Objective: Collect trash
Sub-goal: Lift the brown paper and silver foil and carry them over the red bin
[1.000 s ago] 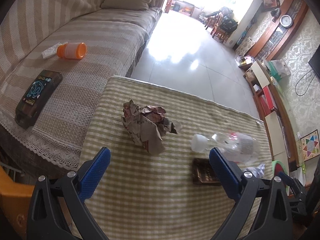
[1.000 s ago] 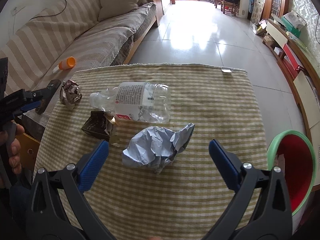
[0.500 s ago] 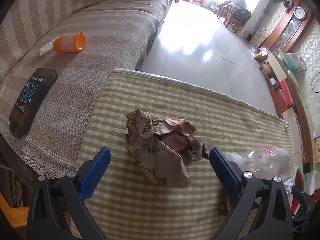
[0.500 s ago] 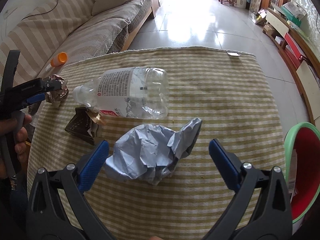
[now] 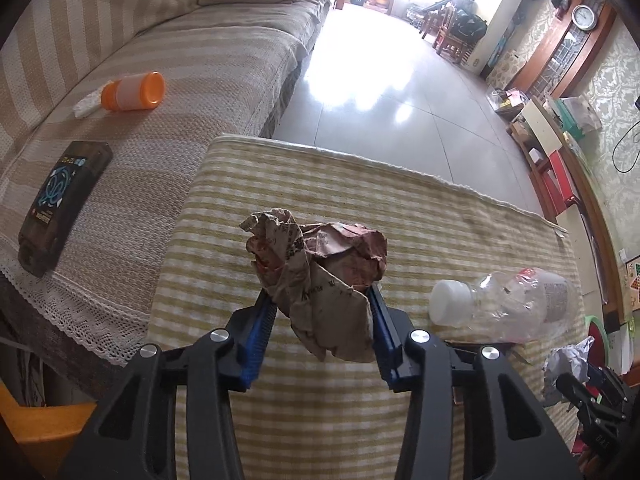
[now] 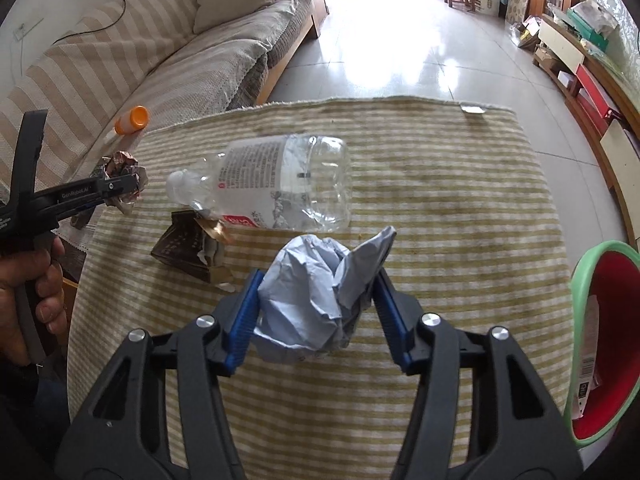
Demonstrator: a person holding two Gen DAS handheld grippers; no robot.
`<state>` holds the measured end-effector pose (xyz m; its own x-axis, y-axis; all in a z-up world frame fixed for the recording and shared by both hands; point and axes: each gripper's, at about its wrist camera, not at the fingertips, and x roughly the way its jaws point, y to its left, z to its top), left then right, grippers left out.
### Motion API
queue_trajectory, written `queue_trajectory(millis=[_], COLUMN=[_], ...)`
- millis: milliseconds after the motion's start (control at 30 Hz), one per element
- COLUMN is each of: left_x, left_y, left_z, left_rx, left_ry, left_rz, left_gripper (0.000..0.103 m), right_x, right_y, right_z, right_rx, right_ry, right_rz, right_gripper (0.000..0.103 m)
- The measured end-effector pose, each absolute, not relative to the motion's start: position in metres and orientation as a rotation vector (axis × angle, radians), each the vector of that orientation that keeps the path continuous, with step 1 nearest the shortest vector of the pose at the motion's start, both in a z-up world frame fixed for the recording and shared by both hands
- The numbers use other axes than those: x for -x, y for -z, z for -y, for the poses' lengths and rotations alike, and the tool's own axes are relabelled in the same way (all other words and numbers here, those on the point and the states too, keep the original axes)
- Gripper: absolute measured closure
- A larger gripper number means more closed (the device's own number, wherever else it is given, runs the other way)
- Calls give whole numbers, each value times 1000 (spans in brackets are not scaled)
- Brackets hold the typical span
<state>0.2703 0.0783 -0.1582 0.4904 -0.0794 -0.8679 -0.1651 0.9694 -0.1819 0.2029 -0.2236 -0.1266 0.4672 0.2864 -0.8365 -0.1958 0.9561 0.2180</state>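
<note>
My left gripper [image 5: 320,300] is shut on a crumpled brown paper wad [image 5: 320,272], held just above the striped tablecloth [image 5: 440,220]. The wad in the left gripper also shows in the right wrist view [image 6: 122,182]. My right gripper [image 6: 318,284] is shut on a crumpled grey-blue paper wad [image 6: 320,292] over the cloth [image 6: 440,200]. A clear plastic bottle [image 6: 280,188] lies on its side behind it, also in the left wrist view [image 5: 508,304]. A torn brown carton [image 6: 188,246] lies left of the grey wad.
A red bin with a green rim [image 6: 604,336] stands at the table's right edge. A striped sofa [image 5: 140,92] on the left holds an orange cup [image 5: 132,92] and a dark box [image 5: 64,204]. Tiled floor [image 6: 400,40] lies beyond.
Both grippers moved forward and closed from wide open. The left one now grips the brown wad and the right one grips the grey-blue wad.
</note>
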Motion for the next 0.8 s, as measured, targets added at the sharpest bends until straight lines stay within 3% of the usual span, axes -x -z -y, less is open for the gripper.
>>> queue_trajectory(millis=[333, 800], left_x=[-226, -170], left_y=[107, 26], left_z=[-68, 18], left_rx=[236, 144], left_ry=[-16, 116], left_rz=[-990, -883], left_gripper=[61, 61], right_x=[-171, -119], right_y=[76, 23], right_z=[240, 294], right_rx=[-111, -163], right_ry=[-307, -255], right_rz=[-961, -859], right_gripper=[49, 49])
